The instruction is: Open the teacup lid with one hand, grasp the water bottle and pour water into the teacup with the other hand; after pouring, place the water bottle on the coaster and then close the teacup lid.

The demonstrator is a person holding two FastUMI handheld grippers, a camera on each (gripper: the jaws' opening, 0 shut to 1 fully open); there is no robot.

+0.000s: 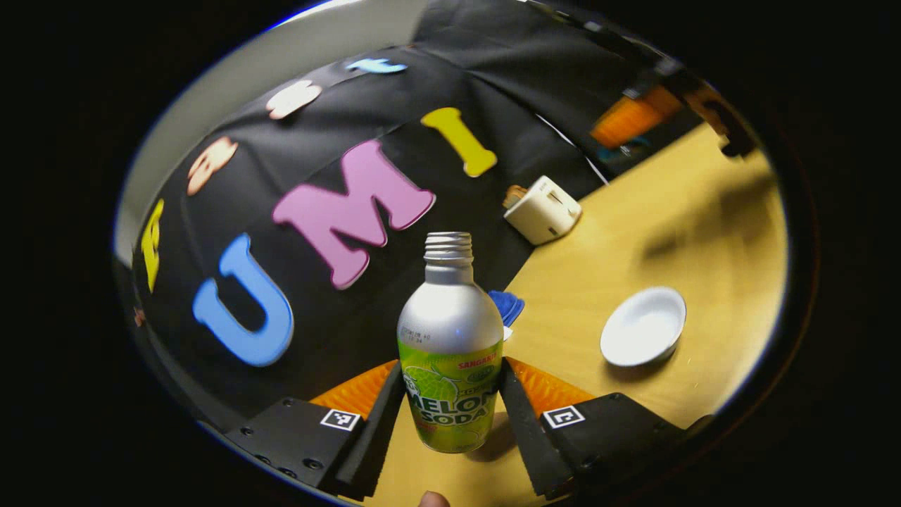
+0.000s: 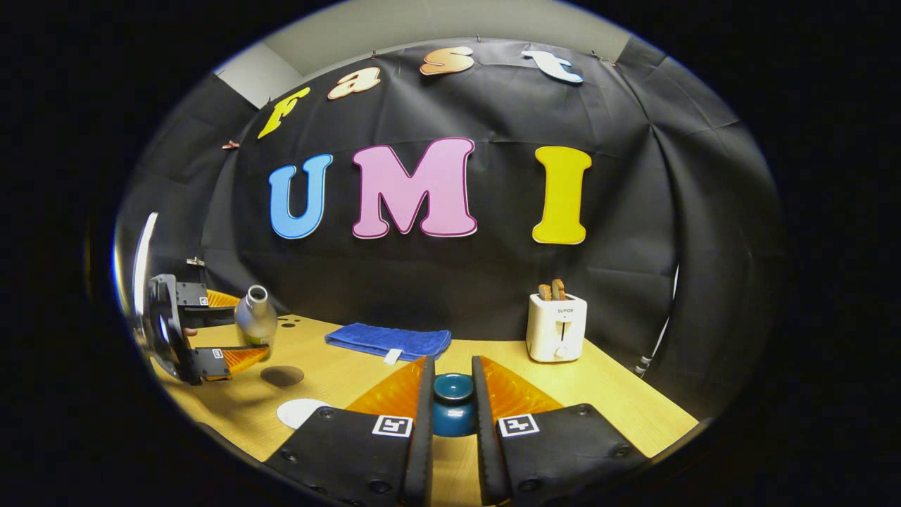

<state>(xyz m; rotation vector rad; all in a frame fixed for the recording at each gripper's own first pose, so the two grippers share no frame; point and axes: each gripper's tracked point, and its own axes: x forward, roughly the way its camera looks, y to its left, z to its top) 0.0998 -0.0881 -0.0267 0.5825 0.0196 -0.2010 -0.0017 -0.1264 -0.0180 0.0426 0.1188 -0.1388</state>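
A silver water bottle (image 1: pixel 450 338) with a green label and no cap stands upright between the fingers of my left gripper (image 1: pixel 452 370), which is shut on its lower body. In the right gripper view the same bottle (image 2: pixel 255 318) hangs a little above the table in the left gripper (image 2: pixel 250 327), over a dark round coaster (image 2: pixel 281 375). My right gripper (image 2: pixel 452 366) is shut on a teal teacup lid (image 2: pixel 452 405), held apart from the white teacup (image 2: pixel 301 412). The teacup (image 1: pixel 644 327) lies uncovered to the bottle's right.
A white toaster (image 2: pixel 557 326) with bread in it stands at the back of the wooden table (image 2: pixel 605 401). A folded blue cloth (image 2: pixel 388 340) lies along the back wall. The toaster (image 1: pixel 543 209) and cloth (image 1: pixel 507 306) sit beyond the bottle.
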